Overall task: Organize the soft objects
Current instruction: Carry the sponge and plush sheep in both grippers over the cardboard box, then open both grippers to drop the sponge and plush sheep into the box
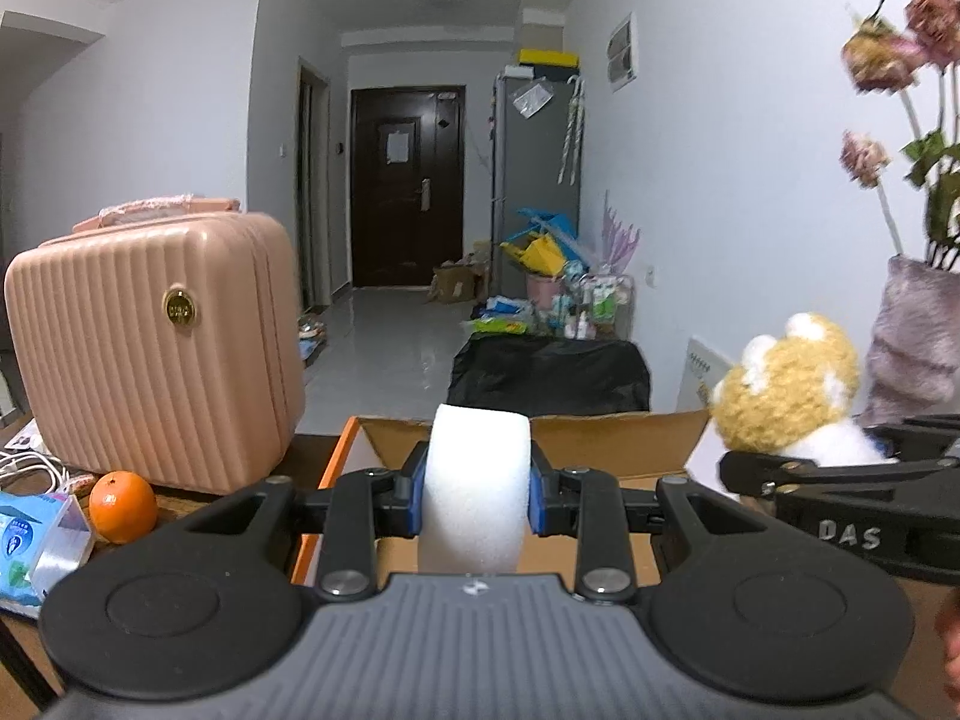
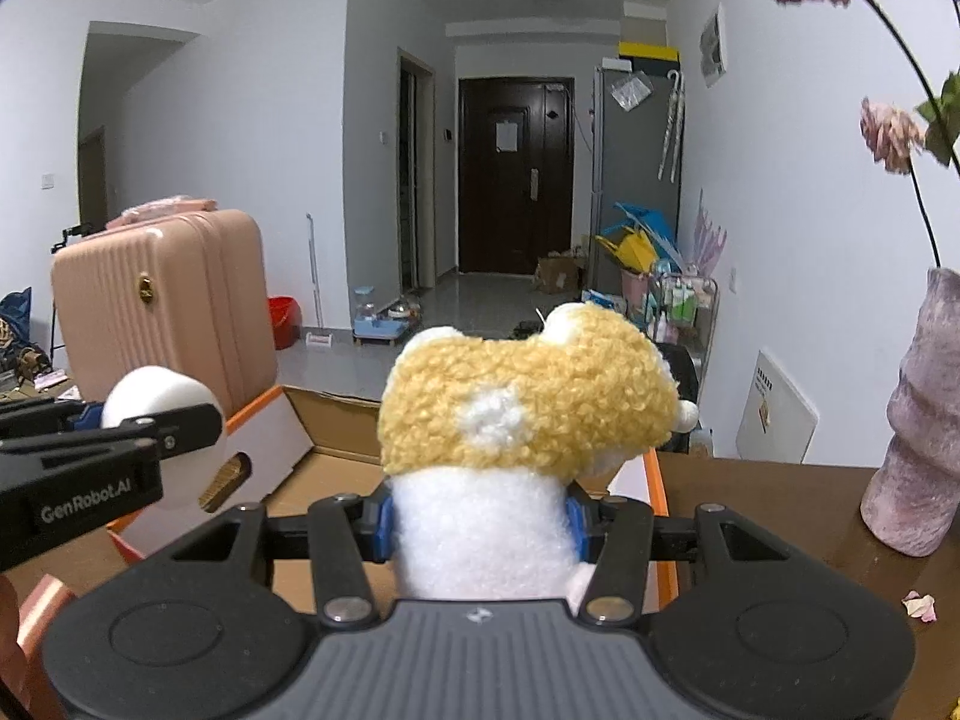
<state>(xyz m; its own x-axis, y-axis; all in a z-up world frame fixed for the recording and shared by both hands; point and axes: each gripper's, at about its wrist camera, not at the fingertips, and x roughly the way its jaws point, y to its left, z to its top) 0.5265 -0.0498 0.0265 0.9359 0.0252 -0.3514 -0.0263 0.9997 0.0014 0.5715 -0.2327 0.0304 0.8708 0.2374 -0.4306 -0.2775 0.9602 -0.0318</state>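
White foam roll (image 1: 477, 489) clamped between left fingers (image 1: 416, 495); plush toy (image 2: 516, 414) between right fingers (image 2: 384, 525).

White walls (image 1: 720, 150), dark door (image 1: 408, 180), glossy grey floor (image 1: 390, 348)

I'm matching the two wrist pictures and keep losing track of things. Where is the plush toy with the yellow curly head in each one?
Left wrist view: the plush toy is at the right edge, held in the right gripper.
Right wrist view: it fills the centre, its white body clamped between the jaws, over the open cardboard box.
Shared landmark: the pink suitcase, at left in both.
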